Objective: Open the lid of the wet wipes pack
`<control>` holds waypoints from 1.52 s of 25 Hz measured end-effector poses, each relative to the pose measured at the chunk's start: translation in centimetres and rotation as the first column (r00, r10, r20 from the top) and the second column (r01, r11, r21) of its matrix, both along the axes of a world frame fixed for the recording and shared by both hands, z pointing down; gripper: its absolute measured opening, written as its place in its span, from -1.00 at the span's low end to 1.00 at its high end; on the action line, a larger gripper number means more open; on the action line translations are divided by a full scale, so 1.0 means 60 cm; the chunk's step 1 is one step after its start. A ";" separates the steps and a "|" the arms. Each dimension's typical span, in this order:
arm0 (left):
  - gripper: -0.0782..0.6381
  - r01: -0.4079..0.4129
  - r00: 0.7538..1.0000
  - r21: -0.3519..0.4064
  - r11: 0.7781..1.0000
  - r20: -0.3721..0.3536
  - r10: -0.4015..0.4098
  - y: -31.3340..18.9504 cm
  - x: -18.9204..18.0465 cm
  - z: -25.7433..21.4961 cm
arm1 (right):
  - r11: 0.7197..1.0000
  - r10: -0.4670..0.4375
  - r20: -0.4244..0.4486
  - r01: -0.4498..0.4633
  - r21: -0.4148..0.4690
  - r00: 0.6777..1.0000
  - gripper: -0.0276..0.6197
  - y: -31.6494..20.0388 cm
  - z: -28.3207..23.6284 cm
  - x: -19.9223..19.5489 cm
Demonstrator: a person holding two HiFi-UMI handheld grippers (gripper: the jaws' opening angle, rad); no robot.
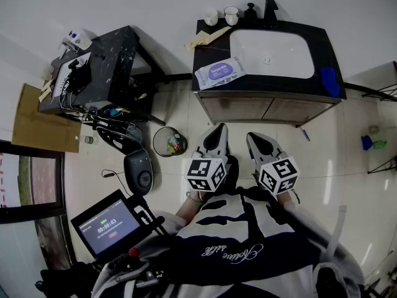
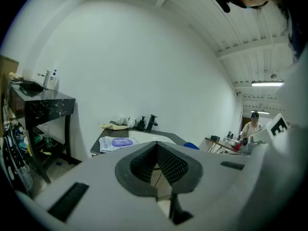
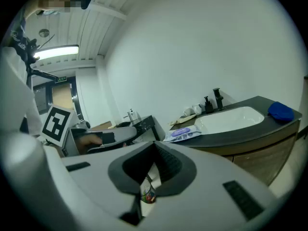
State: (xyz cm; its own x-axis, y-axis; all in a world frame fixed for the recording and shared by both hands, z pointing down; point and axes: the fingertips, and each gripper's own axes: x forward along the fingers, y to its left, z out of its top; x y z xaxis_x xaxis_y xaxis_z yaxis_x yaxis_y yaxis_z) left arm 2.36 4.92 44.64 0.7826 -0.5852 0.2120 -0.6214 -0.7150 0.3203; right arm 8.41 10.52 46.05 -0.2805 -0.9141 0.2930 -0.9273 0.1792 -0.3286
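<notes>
Progress on the task looked to be nil: nothing had been touched, and the whole job, reaching the pack and lifting its flap, was yet to be done. Closest in, the left gripper (image 1: 218, 132) and right gripper (image 1: 255, 140) were held side by side in front of the person's chest, above the tiled floor and well apart from any object. In each gripper's own view the dark ribbed pads met at their tips, so both pairs of jaws were pressed together with nothing pinched between them. Beyond them, a small waste bin (image 1: 169, 141) stood on the floor to the left. Farther off, the wet wipes pack (image 1: 219, 72) lay flat on the dark counter (image 1: 208, 53), just left of the white sink (image 1: 273, 53), its purple lid apparently lying closed.
</notes>
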 end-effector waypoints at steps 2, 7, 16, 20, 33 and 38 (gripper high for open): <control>-0.79 -0.005 1.000 0.002 1.000 0.014 0.005 -0.055 -0.003 0.004 | 1.000 0.026 0.021 -0.026 -0.004 0.999 -0.91 -0.042 0.001 0.007; -0.79 -0.008 1.000 -0.016 1.000 0.024 0.008 -0.195 0.001 0.026 | 0.994 0.102 0.014 -0.101 -0.038 0.995 -0.91 -0.145 0.012 0.038; -0.79 -0.043 0.997 -0.138 0.989 0.065 0.052 -0.301 0.032 0.106 | 0.974 0.197 0.016 -0.194 -0.119 0.980 -0.91 -0.229 0.036 0.086; -0.79 -0.035 0.994 -0.195 0.980 0.095 0.054 -0.319 0.037 0.151 | 0.973 0.180 0.043 -0.172 -0.151 0.983 -0.91 -0.252 0.052 0.089; -0.79 0.141 0.974 -0.312 0.940 0.212 -0.077 -0.395 0.048 0.262 | 0.959 -0.217 -0.068 0.200 -0.201 0.974 -0.91 -0.373 0.101 0.102; -0.79 0.208 0.943 -0.289 0.934 0.311 -0.113 -0.396 0.056 0.290 | 0.883 -0.436 -0.108 0.402 -0.242 0.893 -0.79 -0.423 0.135 0.082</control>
